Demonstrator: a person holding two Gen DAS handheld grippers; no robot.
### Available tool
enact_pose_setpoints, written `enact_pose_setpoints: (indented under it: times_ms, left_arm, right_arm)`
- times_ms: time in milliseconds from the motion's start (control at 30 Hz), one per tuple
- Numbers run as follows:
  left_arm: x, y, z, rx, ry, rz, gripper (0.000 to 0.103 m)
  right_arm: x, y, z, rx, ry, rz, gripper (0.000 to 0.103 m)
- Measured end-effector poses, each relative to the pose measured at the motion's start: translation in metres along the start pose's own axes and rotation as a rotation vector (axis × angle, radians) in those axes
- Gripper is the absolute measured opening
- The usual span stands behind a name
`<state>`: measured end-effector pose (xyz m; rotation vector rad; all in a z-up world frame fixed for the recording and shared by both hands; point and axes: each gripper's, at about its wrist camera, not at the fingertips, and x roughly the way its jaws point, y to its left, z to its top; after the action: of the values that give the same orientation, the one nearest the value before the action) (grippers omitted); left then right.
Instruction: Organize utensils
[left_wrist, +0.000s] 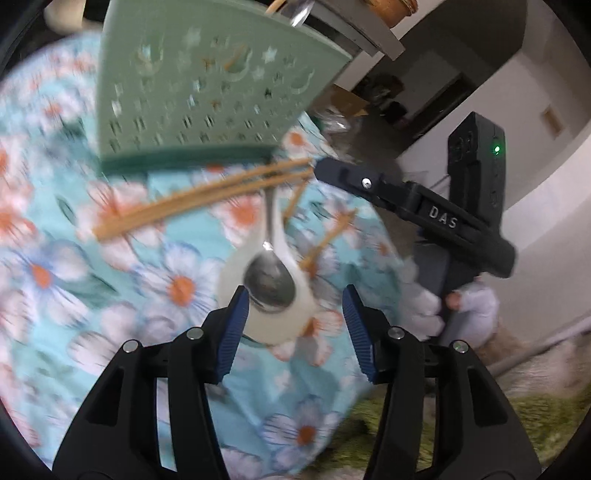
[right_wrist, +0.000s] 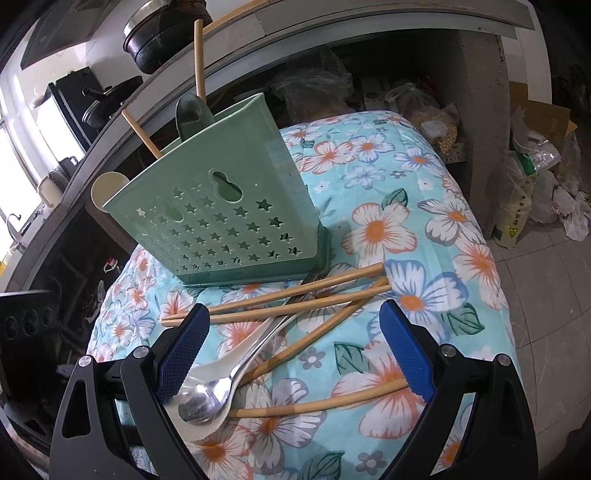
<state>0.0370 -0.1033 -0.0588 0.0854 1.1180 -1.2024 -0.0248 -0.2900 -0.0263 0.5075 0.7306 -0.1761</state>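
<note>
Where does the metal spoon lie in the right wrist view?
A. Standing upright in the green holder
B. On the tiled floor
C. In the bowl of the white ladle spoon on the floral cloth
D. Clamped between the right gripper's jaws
C: the metal spoon rests in the white ladle spoon on the floral cloth, in front of the green holder, with no jaws pressing on it.
</note>
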Motion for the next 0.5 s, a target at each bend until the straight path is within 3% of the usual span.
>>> enact_pose_setpoints:
  times_ms: [133,267,500]
  left_arm:
    - [0.0,-0.012,0.003,0.128,-0.013,0.149,0.051]
    - [0.013,-0.01,0.001,0.188,0.043,0.272,0.054]
    - [0.019,0.0,0.001,0.17,0.054,0.335,0.054]
  right_arm:
    - [0.0,-0.001,0.0,0.002,0.0,0.002,0.091]
    - [-0.001,0.0,0.0,0.0,0.0,0.003,0.091]
    - [0.0,-0.001,-0.002,0.008,0.004,0.003,0.091]
